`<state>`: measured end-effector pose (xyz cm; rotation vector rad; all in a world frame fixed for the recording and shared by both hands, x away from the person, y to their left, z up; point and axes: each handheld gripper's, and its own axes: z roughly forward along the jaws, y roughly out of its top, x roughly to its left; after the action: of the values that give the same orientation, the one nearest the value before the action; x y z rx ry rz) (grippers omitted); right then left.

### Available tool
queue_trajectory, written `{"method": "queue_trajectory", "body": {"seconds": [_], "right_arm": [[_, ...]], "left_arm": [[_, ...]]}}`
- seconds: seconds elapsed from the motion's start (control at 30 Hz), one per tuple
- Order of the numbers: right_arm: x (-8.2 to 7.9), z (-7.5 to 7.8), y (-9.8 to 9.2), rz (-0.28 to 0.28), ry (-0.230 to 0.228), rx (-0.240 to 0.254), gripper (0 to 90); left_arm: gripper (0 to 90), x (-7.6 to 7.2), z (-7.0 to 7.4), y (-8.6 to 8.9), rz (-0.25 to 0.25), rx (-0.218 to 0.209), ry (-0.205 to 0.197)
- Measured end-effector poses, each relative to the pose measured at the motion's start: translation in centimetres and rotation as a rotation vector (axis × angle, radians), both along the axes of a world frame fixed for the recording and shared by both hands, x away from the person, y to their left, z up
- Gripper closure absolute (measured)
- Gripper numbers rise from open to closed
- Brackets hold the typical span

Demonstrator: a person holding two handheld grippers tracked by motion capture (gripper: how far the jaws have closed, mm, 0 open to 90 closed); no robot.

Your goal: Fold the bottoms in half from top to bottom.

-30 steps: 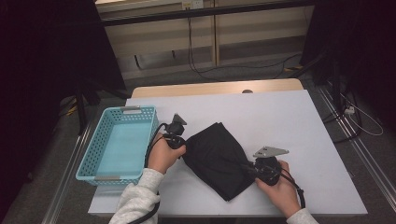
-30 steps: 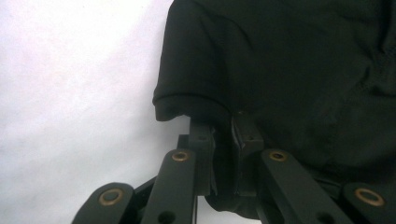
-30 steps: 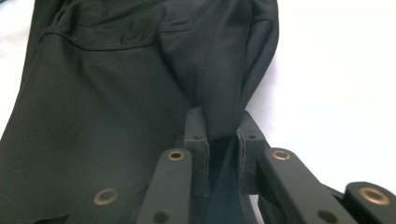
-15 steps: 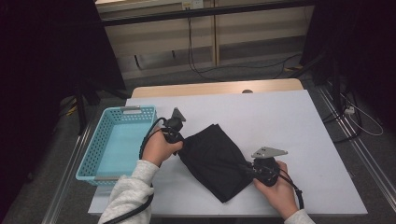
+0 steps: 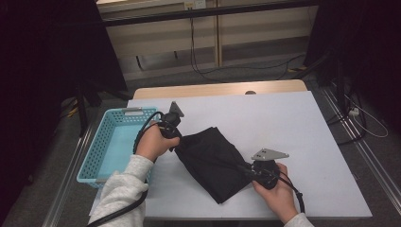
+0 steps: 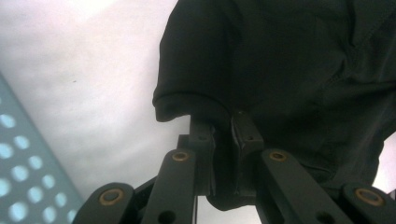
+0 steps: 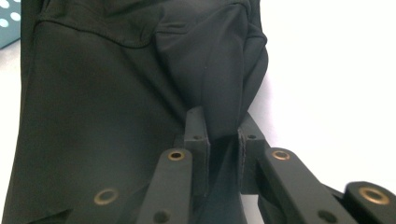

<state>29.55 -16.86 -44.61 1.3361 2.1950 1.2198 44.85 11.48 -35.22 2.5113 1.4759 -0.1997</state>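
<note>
Judging by the grip, the black garment (image 5: 213,163) was clamped at both ends by the left gripper (image 5: 176,137) and right gripper (image 5: 247,169), mid-lift beside the blue basket (image 5: 101,156); carrying it over looked next.

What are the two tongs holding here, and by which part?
Both hold the black garment. The left tongs pinch a rolled fold at its edge nearest the blue basket; the right tongs pinch a bunched fold at the opposite edge.

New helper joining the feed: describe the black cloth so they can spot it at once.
Find the white table, then the blue basket at its left edge. Just right of the basket lies the black cloth, pinched at opposite ends by the left hand-held gripper and right hand-held gripper; it is the only dark, soft thing there.
</note>
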Motion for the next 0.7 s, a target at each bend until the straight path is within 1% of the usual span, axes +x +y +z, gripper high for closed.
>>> {"method": "queue_trajectory", "body": {"seconds": [0.13,0.27,0.33,0.43,0.47,0.6,0.67,0.7], "right_arm": [[0.0,0.1,0.2,0.007,-0.006,0.005,79.1],[0.0,0.3,0.5,0.007,-0.015,0.011,79.1],[0.0,0.3,0.5,0.009,-0.019,0.016,79.1],[0.0,0.5,0.7,0.01,-0.025,0.022,79.1],[0.0,0.5,0.8,0.01,-0.025,0.022,79.1],[0.0,0.6,1.1,0.017,-0.039,0.019,79.1],[-0.1,0.7,1.3,0.016,-0.047,0.018,79.2],[0.0,0.7,1.3,0.015,-0.047,0.025,79.1]], "left_arm": [[81.5,0.1,1.0,-0.1,-0.007,0.016,-0.006],[81.6,0.2,1.4,-0.1,-0.02,0.037,0.006],[81.5,0.3,1.6,-0.1,-0.023,0.047,0.006],[81.6,0.4,2.1,0.0,-0.025,0.044,0.008],[81.6,0.4,2.2,0.0,-0.018,0.046,0.008],[81.6,0.6,2.9,0.2,-0.029,0.056,0.016],[81.6,0.6,3.1,0.2,-0.023,0.05,0.014],[81.6,0.7,3.3,0.2,-0.026,0.055,0.01]]}}
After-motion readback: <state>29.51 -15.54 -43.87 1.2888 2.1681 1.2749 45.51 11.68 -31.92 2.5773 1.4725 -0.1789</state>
